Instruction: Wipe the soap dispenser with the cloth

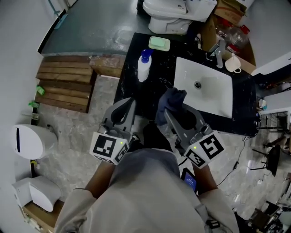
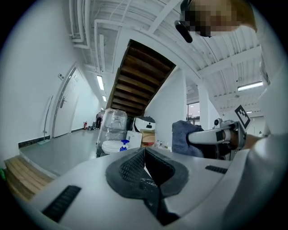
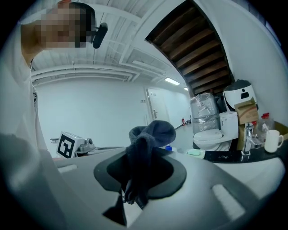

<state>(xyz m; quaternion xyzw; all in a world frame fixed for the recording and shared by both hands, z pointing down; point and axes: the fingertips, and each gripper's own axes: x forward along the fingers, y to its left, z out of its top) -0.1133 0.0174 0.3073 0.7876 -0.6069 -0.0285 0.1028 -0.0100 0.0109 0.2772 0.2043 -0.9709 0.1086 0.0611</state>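
A black counter (image 1: 129, 91) with a white sink (image 1: 213, 102) stood before a toilet (image 1: 175, 13) in a grey-floored room, with wooden steps (image 1: 66, 88) at its 9 o'clock. The soap dispenser (image 1: 143, 67), white with a blue pump, stood upright on the counter at the sink's 9 o'clock, a green soap dish (image 1: 159, 43) at its 1 o'clock. The right gripper (image 1: 169, 109) had its jaws clamped on a bunched dark cloth (image 1: 172, 99), apart from the dispenser at its 11 o'clock. The left gripper (image 1: 129, 102), its jaws pressed together with nothing between them, lay just beside it, the dispenser at its 12 o'clock.
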